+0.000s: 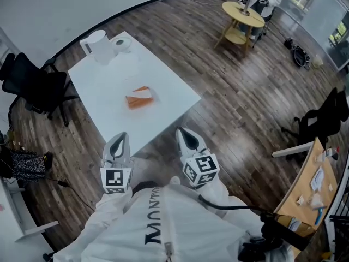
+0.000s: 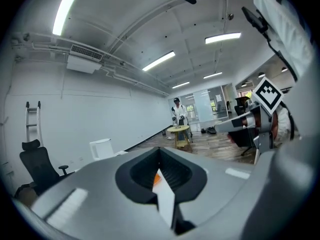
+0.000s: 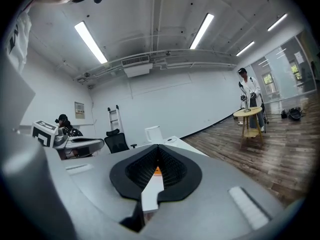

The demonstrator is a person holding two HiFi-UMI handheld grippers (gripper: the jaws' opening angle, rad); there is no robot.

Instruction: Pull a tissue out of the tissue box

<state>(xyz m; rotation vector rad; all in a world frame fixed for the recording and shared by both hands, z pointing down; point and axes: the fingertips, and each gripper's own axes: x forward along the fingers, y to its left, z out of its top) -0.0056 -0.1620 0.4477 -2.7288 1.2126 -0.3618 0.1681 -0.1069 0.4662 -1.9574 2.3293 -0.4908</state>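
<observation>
An orange tissue box [image 1: 140,97] with a white tissue at its top lies near the middle of the white table [image 1: 169,86]. Both grippers hang side by side at the table's near edge, short of the box and pointing toward it. My left gripper [image 1: 120,137] is shut and holds nothing. My right gripper [image 1: 183,131] is also shut and empty. In the left gripper view a sliver of the orange box [image 2: 157,176] shows behind the closed left gripper [image 2: 160,151]. The right gripper view shows the box [image 3: 157,171] the same way behind the right gripper [image 3: 158,148].
A white jug [image 1: 101,47] and a paper roll [image 1: 123,43] stand at the table's far corner. A black office chair [image 1: 32,83] sits left of the table. A round wooden table [image 1: 242,15] with a person stands far right, a wooden desk [image 1: 311,184] at right.
</observation>
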